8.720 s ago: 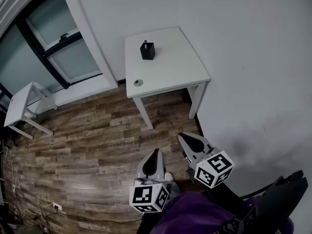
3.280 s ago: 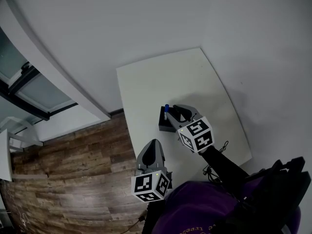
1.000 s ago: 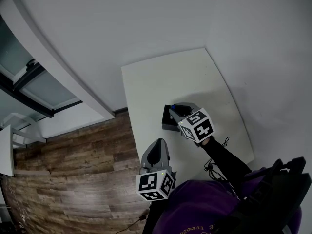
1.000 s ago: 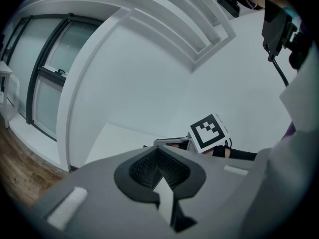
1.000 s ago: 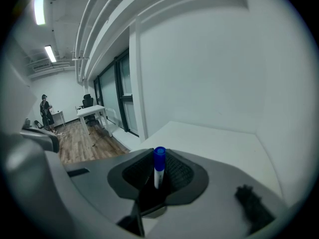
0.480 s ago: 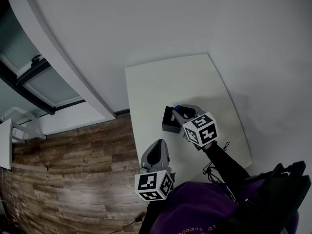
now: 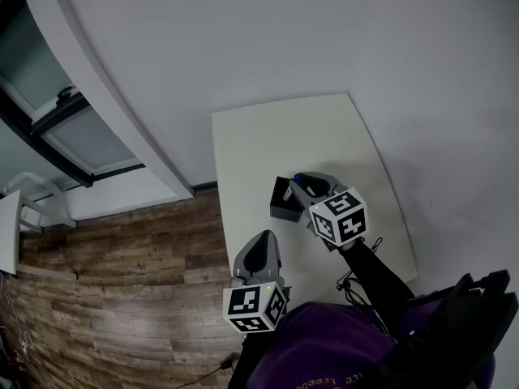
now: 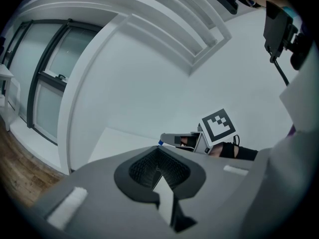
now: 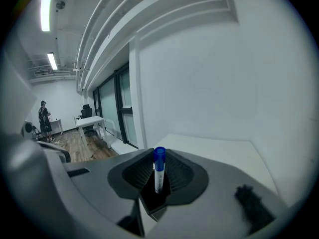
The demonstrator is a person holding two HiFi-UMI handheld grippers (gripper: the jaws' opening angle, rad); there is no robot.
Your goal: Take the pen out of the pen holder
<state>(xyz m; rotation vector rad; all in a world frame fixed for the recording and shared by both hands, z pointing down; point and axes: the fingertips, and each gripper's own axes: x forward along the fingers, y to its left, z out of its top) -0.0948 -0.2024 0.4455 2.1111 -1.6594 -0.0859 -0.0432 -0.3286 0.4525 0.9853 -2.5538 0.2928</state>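
A small black pen holder [image 7: 281,202] stands on the white table [image 7: 276,140]. Just right of it and higher, my right gripper [image 7: 302,186] is shut on a white pen with a blue cap [image 9: 159,167]. The pen stands upright between the pads, its cap [image 7: 298,177] poking above them. Its lower end is hidden by the jaws. In the left gripper view the right gripper [image 8: 175,140] shows with the blue cap at its tip. My left gripper [image 7: 258,252] hangs off the table's near left edge, shut with nothing in it.
The table stands in a corner, with white walls behind it and to its right. Wood floor [image 7: 122,282] and a window wall [image 7: 73,128] lie to the left. A second small white table [image 7: 6,229] stands far left. A person [image 9: 45,119] stands far off by a desk.
My right gripper has risen with the pen and drifted slightly right of the holder. The left gripper has stayed where it was.
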